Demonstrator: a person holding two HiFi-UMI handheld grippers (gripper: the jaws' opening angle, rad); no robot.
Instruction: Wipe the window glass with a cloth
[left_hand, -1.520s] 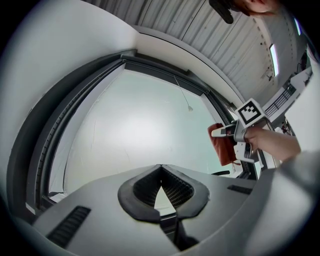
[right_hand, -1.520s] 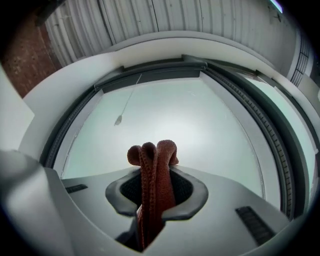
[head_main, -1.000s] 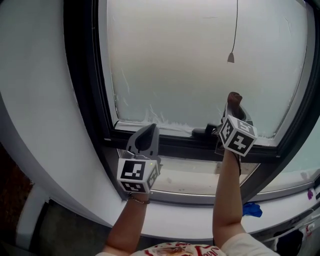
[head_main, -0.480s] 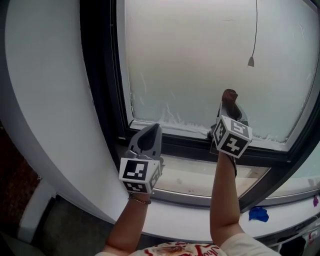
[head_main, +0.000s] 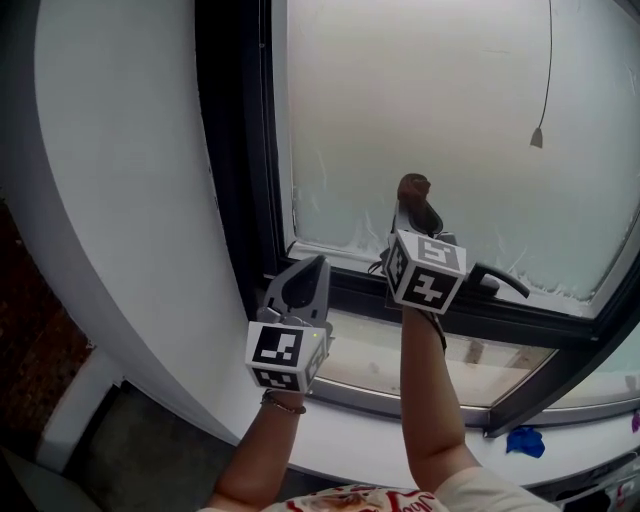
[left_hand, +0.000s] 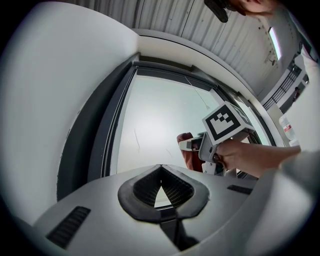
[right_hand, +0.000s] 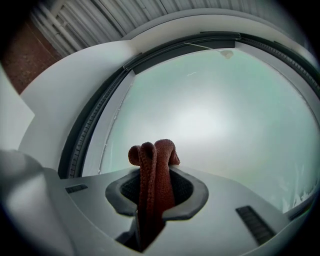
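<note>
I'm indoors, at a big window. The frosted window glass (head_main: 420, 120) sits in a dark frame (head_main: 235, 150). Below the glass there's a lever handle (head_main: 497, 277) on the frame, then a white sill (head_main: 350, 425). A pull cord (head_main: 547, 70) hangs in front of the glass. White wall (head_main: 130, 180) left of the glass. Above the glass: ribbed metal ceiling (left_hand: 175, 15) with a strip light (left_hand: 273, 39). Looks more like a utility or workshop building than a home; can't pin it closer.

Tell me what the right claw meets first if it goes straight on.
Probably the glass: the right claw points at it, with its cloth leading. The gap is unclear.
</note>
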